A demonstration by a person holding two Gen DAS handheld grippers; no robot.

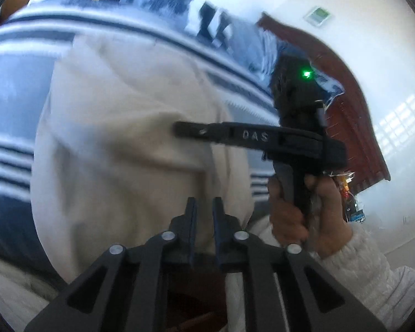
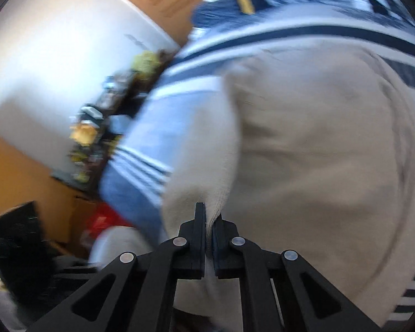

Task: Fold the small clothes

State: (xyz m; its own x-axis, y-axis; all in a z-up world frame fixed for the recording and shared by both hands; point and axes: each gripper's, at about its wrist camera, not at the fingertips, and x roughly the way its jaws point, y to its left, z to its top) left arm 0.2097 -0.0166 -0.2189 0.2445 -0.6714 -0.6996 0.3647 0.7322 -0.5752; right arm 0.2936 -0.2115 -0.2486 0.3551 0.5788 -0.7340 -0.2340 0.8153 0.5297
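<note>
Right wrist view gives the clearest look: the right gripper (image 2: pixel 209 221) is pinched all but shut on a hemmed edge of the beige garment (image 2: pixel 304 144), you can see the ribbed fold bunched between the two pads. The rest of the cloth hangs and spreads out ahead of it over a blue-and-white striped blanket (image 2: pixel 163 116), and everything is motion-smeared.

From the left wrist view, the left gripper (image 1: pixel 204 207) has its jaws only a sliver apart. Beige cloth (image 1: pixel 130 116) sits right behind the gap, but I honestly can't tell if any of it is caught between the pads or if they're just in front of it. Same view shows the other tool side-on, a hand (image 1: pixel 304 215) in a white knit sleeve wrapped round its grip, its long black finger (image 1: pixel 207 132) reaching onto the fabric.

Handling-wise, my guess: light, floppy, soft knit, zero stiffness, so it'll sag and crease wherever it isn't supported. Not fragile, not slippery, the pads should bite fine on a doubled hem. Best spots to hold are the hemmed edges or corners, one per gripper, spread well apart so the cloth stays taut. Grabbing mid-panel would probably just bunch it up.
</note>
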